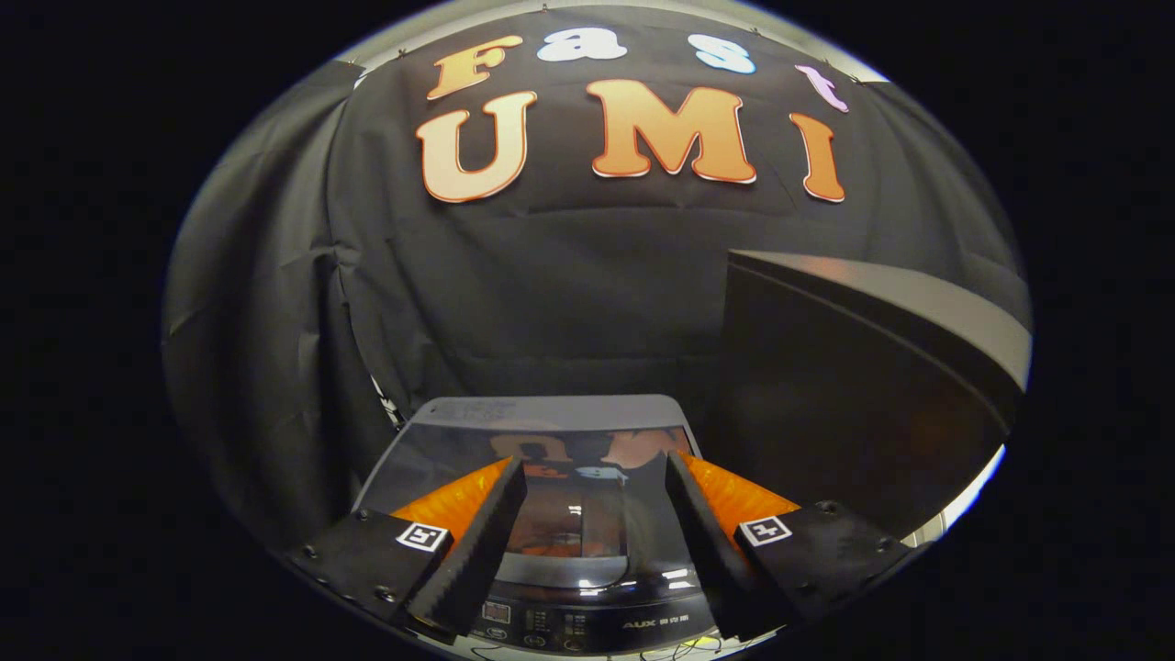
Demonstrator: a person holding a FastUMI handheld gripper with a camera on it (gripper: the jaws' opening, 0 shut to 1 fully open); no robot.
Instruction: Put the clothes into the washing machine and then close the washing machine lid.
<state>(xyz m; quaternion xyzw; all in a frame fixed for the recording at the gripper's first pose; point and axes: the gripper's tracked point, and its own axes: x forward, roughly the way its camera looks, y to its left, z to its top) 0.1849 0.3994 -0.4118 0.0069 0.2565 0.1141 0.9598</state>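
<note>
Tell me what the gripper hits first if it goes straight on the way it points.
Probably the washing machine's closed glass lid. The gripper is open, nothing between its fingers, and the lid lies just ahead of and below them. If the line passes above the lid, the black cloth wall comes next; depth is unclear.

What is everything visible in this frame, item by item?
Top-loading washing machine with glossy dark glass lid: one, grey and black, lid down flat, below and between the fingers.
Washing machine control panel: one, black, at the machine's near edge.
Large dark box-like unit with pale top edge: one, black, beyond the right finger.
Black cloth wall: one, behind everything.
Gripper: one, fingers open, holding nothing, above the lid.
</note>
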